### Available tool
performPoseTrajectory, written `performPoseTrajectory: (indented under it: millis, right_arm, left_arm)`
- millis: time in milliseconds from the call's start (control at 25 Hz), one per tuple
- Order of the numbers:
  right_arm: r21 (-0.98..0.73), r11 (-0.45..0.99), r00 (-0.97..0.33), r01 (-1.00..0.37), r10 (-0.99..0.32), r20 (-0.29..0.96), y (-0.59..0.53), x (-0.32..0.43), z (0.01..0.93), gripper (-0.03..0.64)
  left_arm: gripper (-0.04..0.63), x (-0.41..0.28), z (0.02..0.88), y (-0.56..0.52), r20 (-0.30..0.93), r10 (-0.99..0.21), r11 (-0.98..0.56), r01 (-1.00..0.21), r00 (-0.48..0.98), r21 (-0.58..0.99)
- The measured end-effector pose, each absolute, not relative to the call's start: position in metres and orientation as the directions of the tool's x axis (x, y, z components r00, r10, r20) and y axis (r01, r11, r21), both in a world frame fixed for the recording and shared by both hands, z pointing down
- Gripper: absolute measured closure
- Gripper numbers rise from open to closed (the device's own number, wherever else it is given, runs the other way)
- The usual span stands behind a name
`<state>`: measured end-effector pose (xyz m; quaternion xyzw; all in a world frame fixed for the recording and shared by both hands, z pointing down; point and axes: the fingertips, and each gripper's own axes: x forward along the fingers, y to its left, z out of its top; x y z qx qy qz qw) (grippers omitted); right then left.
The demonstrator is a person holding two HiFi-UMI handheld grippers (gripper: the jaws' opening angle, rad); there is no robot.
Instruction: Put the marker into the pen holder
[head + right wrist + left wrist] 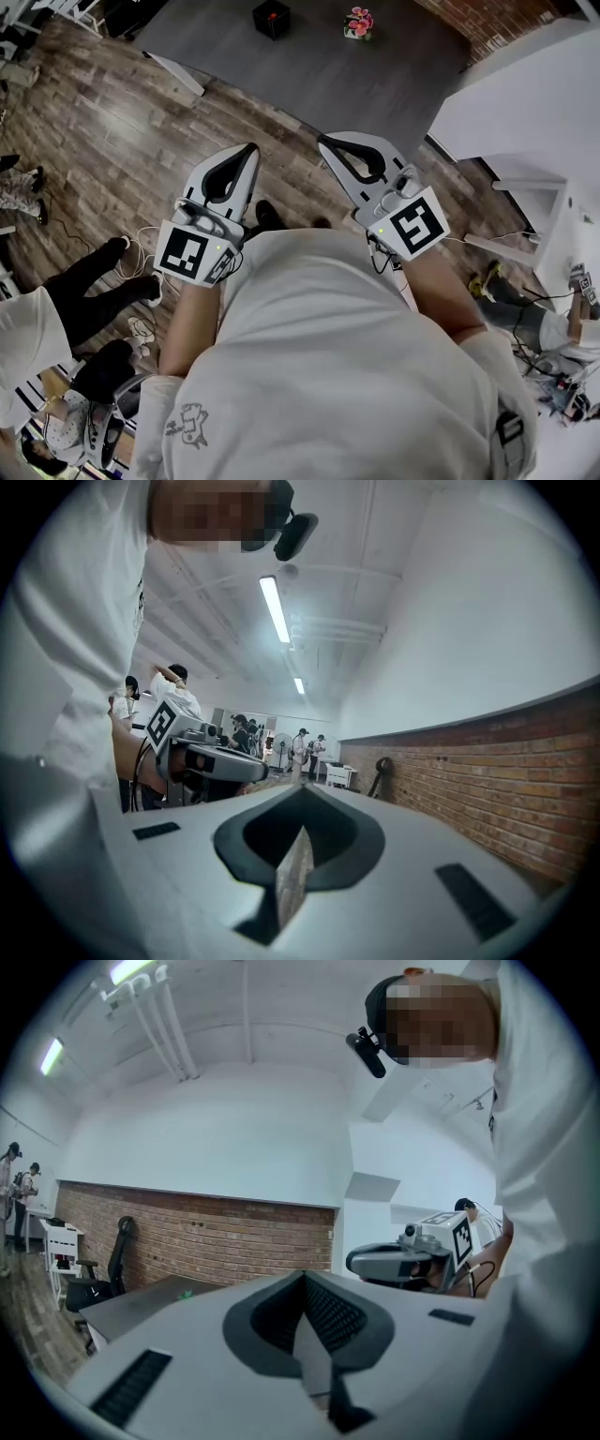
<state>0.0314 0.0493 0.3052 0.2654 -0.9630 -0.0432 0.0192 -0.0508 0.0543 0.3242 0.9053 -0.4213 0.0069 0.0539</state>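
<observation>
Both grippers are held level in front of the person's chest and point toward a dark grey table [375, 84]. My left gripper [251, 148] has its jaws together with nothing between them, as the left gripper view [305, 1279] also shows. My right gripper [322, 142] is shut and empty too [302, 829]. A black box-shaped holder [272, 19] with a red spot on top stands at the table's far side. A pink flower ornament [358, 23] sits to its right. No marker shows in any view.
Wood-plank floor lies between me and the table. A white counter [525, 103] stands at the right. People's legs [94, 281] and cables are on the floor at the left. A brick wall [216, 1237] and an office chair [112, 1265] stand beyond the table.
</observation>
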Motion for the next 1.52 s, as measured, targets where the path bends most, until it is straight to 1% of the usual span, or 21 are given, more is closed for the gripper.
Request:
performPoseTrajectory:
  millis: [240,600,920,1520]
  right_arm:
    - [0.078,0.867,-0.869,-0.492,-0.494,0.007,0.081,0.068,0.308,0.612]
    - [0.063,0.873,-0.875,-0.483,-0.484,0.004,0.119,0.098,0.315,0.612]
    - [0.053,0.859,-0.861,-0.509,-0.509,-0.007,0.131,0.112,0.315,0.612]
    - [0.076,0.866,-0.869,-0.494,-0.495,0.001,0.136,0.111,0.315,0.612]
  left_arm:
    - [0.584,-0.015,0.326,0.087,0.069,-0.781,-0.615,-0.784,0.620,0.085]
    - [0.584,0.011,0.330,0.127,0.074,-0.805,-0.583,-0.808,0.588,0.085]
    - [0.584,0.017,0.330,0.142,0.079,-0.813,-0.571,-0.817,0.576,0.085]
    - [0.584,0.011,0.332,0.146,0.068,-0.839,-0.533,-0.841,0.539,0.097]
